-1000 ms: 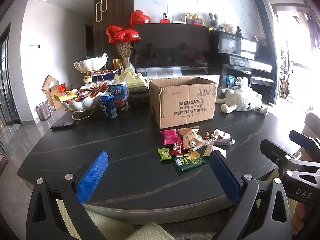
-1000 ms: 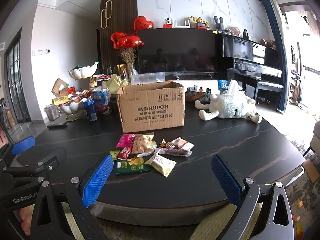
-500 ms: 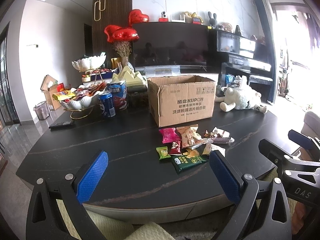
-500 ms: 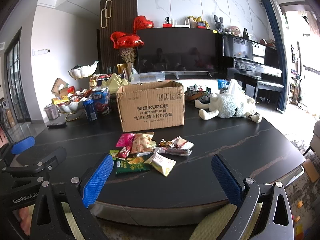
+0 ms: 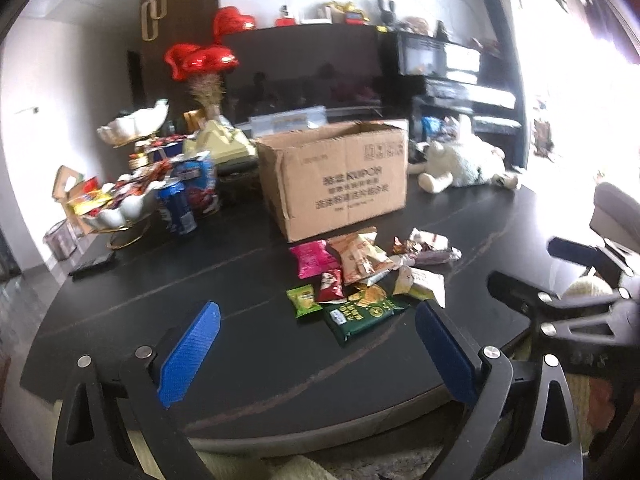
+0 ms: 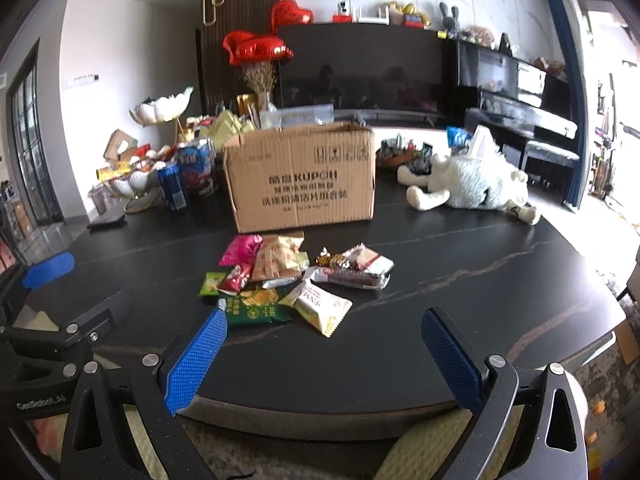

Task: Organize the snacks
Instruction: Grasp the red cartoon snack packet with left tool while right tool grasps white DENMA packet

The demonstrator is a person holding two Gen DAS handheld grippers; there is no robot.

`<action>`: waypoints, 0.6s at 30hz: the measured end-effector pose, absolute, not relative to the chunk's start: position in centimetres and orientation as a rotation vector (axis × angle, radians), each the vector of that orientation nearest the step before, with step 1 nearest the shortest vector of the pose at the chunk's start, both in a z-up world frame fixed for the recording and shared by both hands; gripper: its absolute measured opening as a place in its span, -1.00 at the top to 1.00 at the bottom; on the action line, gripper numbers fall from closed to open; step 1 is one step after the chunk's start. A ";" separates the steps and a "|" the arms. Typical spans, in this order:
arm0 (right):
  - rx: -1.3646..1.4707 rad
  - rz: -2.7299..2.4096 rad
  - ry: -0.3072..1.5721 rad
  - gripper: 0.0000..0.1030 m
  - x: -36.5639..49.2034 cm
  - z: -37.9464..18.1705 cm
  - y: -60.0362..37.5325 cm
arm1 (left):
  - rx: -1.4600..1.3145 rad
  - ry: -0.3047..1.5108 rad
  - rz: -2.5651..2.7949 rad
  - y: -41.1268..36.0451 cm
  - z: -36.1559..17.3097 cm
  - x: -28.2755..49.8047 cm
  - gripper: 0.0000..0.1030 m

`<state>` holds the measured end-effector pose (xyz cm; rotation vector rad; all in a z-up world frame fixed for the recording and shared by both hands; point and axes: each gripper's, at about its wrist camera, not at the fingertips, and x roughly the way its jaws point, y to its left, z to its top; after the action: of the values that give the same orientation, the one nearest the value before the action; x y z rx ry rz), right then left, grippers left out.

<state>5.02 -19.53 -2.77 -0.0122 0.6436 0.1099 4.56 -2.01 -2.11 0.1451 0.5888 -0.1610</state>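
Note:
A pile of snack packets point(image 5: 360, 276) lies on the black table point(image 5: 200, 280) in front of an open cardboard box point(image 5: 336, 176). It includes a pink bag point(image 5: 313, 257), a dark green bag point(image 5: 362, 314) and a cream packet point(image 6: 322, 306). The pile point(image 6: 288, 276) and box point(image 6: 300, 176) also show in the right wrist view. My left gripper point(image 5: 316, 352) is open and empty near the table's front edge, short of the pile. My right gripper point(image 6: 324, 358) is open and empty, just short of the green bag point(image 6: 256, 308).
A white plush toy point(image 6: 468, 184) lies at the right back. Drink cans point(image 6: 172, 184), a tiered white snack stand point(image 5: 124, 196) and a remote point(image 5: 94, 262) stand at the left back. Red heart balloons point(image 6: 256, 48) rise behind the box.
Both grippers have moved forward over the table edge toward the snack pile. The left view has tilted and blurred a little. Both stay open.

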 end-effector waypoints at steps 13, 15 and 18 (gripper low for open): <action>-0.119 0.217 0.781 -0.68 12.2 -6.4 -18.4 | 0.040 0.797 -0.221 -2.1 -7.0 11.3 -0.44; -0.121 0.239 0.798 -0.62 13.2 -7.0 -18.2 | 0.038 0.810 -0.222 -2.1 -7.4 12.3 -0.38; -0.119 0.264 0.844 -0.53 14.9 -8.1 -18.1 | 0.041 0.828 -0.233 -2.4 -7.9 13.8 -0.28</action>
<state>14.85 -18.08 -8.09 -0.1188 0.8442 0.2643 13.82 -2.39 -7.89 0.0405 0.8279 -0.2327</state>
